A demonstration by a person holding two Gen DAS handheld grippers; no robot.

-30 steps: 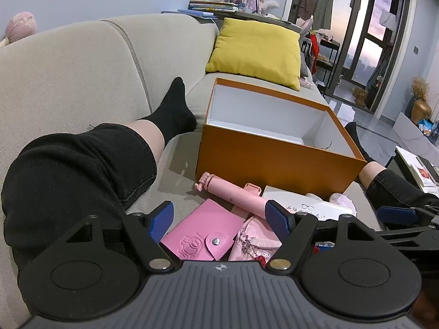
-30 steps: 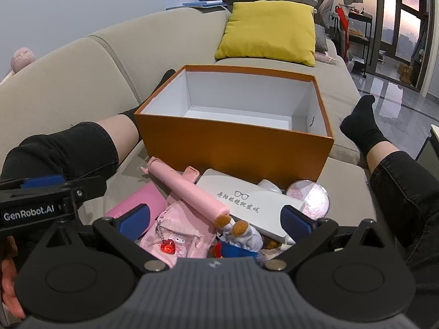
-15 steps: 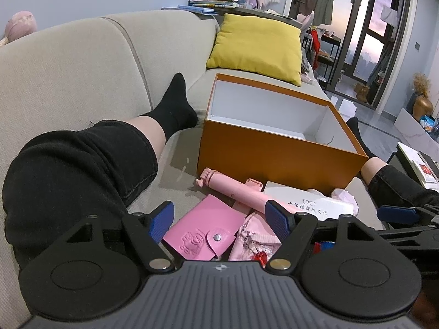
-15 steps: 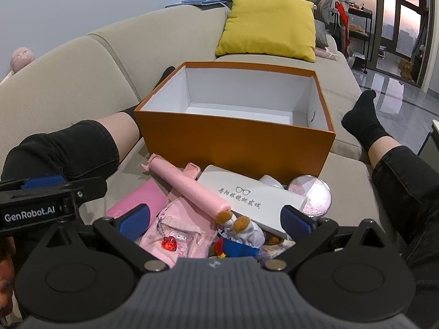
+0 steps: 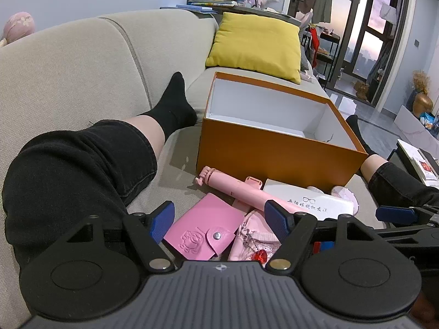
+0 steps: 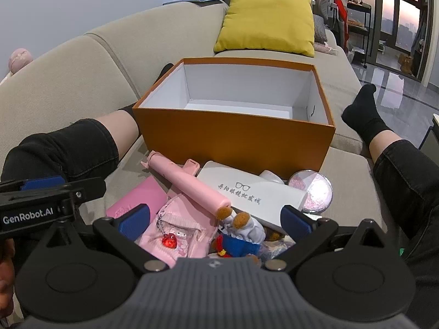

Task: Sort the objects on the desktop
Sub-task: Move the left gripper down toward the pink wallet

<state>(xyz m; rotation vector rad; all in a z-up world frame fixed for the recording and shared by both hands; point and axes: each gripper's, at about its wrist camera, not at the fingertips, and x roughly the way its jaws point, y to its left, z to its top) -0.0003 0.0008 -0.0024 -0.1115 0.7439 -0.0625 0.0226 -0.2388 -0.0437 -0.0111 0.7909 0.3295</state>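
An open orange box (image 5: pixel 274 148) (image 6: pixel 233 134) with a white, empty inside stands on the sofa seat. In front of it lies a pile: a pink selfie stick (image 5: pixel 241 192) (image 6: pixel 189 183), a pink wallet (image 5: pixel 203 227) (image 6: pixel 137 200), a pink pouch with a red heart charm (image 6: pixel 175 233) (image 5: pixel 255 244), a white glasses case (image 6: pixel 252 194) (image 5: pixel 315 203), a small plush toy (image 6: pixel 241 230) and a round pink compact (image 6: pixel 315 192). My left gripper (image 5: pixel 222 219) is open above the wallet. My right gripper (image 6: pixel 214 219) is open above the pouch and plush toy.
The person's legs in black trousers and socks (image 5: pixel 82 170) (image 6: pixel 406 170) lie on both sides of the pile. A yellow cushion (image 5: pixel 255 46) leans at the sofa's far end. The sofa back (image 5: pixel 68 76) runs along the left. A low table (image 5: pixel 417 159) stands at the right.
Both grippers have moved slightly lower and closer to the pile; the box and objects sit lower in view. Both stay open and nothing has been picked up.
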